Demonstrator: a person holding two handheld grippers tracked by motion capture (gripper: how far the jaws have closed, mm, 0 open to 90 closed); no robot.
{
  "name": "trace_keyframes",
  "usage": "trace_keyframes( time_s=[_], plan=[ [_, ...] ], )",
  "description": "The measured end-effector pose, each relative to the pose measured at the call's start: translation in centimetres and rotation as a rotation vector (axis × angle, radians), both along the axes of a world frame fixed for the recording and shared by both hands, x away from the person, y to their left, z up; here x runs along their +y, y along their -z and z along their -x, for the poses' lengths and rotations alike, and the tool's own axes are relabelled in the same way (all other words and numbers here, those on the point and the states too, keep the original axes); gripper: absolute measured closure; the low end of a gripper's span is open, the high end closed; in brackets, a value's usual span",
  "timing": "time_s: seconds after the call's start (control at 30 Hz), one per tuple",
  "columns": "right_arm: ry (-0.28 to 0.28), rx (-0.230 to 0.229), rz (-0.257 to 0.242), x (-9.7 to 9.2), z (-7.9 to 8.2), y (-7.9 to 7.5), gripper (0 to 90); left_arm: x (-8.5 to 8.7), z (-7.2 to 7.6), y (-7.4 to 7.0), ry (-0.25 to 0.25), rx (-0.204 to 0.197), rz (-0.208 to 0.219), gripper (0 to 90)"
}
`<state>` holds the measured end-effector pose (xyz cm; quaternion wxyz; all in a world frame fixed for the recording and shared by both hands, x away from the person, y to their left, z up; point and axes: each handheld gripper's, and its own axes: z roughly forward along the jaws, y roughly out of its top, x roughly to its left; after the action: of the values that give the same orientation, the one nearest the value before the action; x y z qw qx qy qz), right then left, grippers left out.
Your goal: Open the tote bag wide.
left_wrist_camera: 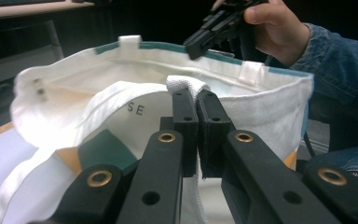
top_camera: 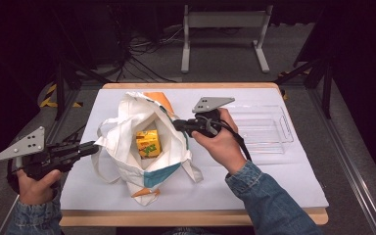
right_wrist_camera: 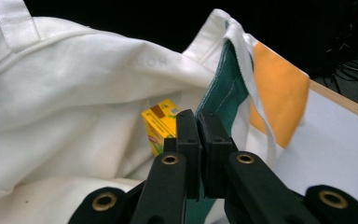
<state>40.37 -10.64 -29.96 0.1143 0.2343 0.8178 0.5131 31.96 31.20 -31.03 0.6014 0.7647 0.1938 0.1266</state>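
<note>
A white cloth tote bag (top_camera: 122,164) with teal and orange patches lies open on the table, mouth upward. A yellow carton (top_camera: 148,143) stands inside it. My left gripper (top_camera: 96,147) comes in from the left and is shut on the bag's left rim; in the left gripper view white fabric (left_wrist_camera: 186,85) is pinched between the jaws of my left gripper (left_wrist_camera: 196,95). My right gripper (top_camera: 177,124) is shut on the bag's right rim. In the right gripper view the teal-lined edge (right_wrist_camera: 223,74) runs into the closed jaws of my right gripper (right_wrist_camera: 196,116), with the carton (right_wrist_camera: 161,119) just behind.
A clear plastic tray (top_camera: 279,131) sits to the right of the bag on the white sheet (top_camera: 274,171) covering the wooden table. A white frame (top_camera: 223,22) stands on the floor beyond the far edge, among cables.
</note>
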Motion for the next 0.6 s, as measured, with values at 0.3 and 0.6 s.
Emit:
trace_keyframes(
  time_s=[0.3, 0.6],
  plan=[
    [0.075, 0.023, -0.021, -3.9, 0.3, 1.6, 87.8, 0.6, 0.1, 0.5, -0.019, 0.017, -0.022, 87.5],
    [0.117, 0.038, 0.012, -5.8, 0.6, 3.1, 87.9, 1.0, 0.1, 0.9, -0.016, 0.032, -0.019, 87.5]
  ],
)
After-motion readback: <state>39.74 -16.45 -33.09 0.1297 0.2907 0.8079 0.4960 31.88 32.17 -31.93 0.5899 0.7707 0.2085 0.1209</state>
